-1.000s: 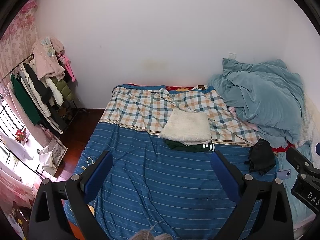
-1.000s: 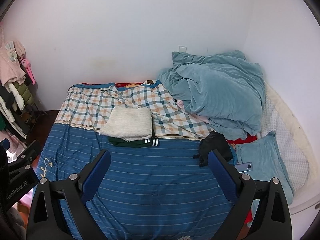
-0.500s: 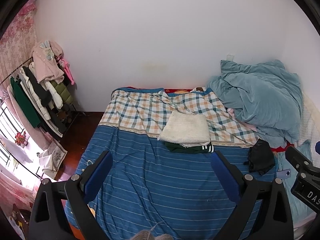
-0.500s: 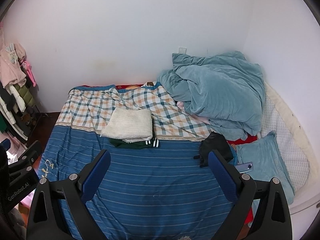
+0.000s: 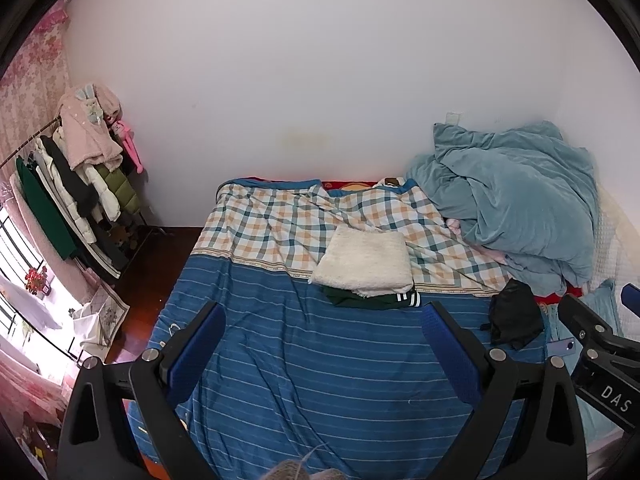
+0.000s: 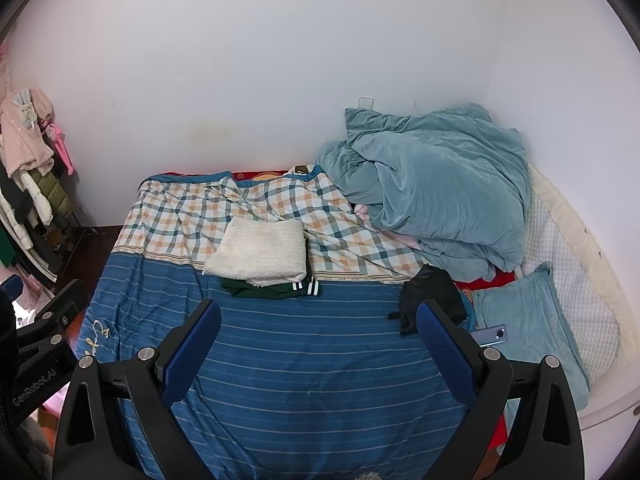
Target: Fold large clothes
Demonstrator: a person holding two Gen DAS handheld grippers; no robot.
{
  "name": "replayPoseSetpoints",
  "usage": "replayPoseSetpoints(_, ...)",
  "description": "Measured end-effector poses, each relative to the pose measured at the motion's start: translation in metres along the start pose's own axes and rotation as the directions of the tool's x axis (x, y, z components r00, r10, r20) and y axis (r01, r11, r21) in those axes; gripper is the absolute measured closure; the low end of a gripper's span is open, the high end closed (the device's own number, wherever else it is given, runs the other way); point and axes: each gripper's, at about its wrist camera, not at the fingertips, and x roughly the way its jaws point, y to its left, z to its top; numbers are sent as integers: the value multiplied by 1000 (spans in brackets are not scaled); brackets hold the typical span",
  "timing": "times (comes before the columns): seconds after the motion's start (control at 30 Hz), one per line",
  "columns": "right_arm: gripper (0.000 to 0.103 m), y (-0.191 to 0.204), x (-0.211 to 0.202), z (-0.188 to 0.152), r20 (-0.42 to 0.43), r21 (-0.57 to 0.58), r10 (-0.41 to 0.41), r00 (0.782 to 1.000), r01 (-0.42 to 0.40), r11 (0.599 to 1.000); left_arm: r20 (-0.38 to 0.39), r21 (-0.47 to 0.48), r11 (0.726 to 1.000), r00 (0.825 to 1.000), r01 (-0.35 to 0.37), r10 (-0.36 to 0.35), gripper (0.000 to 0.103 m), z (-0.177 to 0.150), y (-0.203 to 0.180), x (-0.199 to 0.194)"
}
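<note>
Left wrist view
Left gripper (image 5: 320, 350): hovered above the near, striped part of the bed, jaws spread wide, nothing between them.
Bed cover (image 5: 320, 380): blue with thin pale stripes near, plaid checks toward the wall.
White folded cloth (image 5: 364, 260): lay square and flat at the line where plaid met blue, on top of the green garment.
Green garment (image 5: 360, 300): folded, dark, white-striped cuff showing at its right end, peeked out from under the white cloth on the near side.
Teal duvet (image 5: 516, 196): heaped in the far right corner of the bed against the wall.
Black cloth (image 5: 514, 314): crumpled, near the right edge, below the duvet, well apart from the folded stack.
Right gripper (image 5: 600, 356): only part of its black body seen at the right margin; jaw state could not be told from here.
Clothes rack (image 5: 76, 196): stood left of the bed, hung with coats.

Right wrist view
Right gripper (image 6: 318, 346): hung over the striped cover, jaws wide apart and empty.
White folded cloth (image 6: 258, 250): sat on the green garment (image 6: 272, 288), left of centre, beyond the jaws.
Black cloth (image 6: 432, 292): lay just past the right fingertip.
Phone (image 6: 490, 334): rested beside the black cloth, at the edge of the teal pillow (image 6: 528, 320).
Teal duvet (image 6: 436, 188): piled at far right.
Left gripper (image 6: 36, 340): black body showed at the left margin.
</note>
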Motion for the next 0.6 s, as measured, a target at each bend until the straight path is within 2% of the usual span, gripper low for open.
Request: replayPoseSetpoints(0.6,3,1,-7,-9,7,10,-10,1000,10,1000,20,5,1000,1000,14,-14,3,-1,-2,-8)
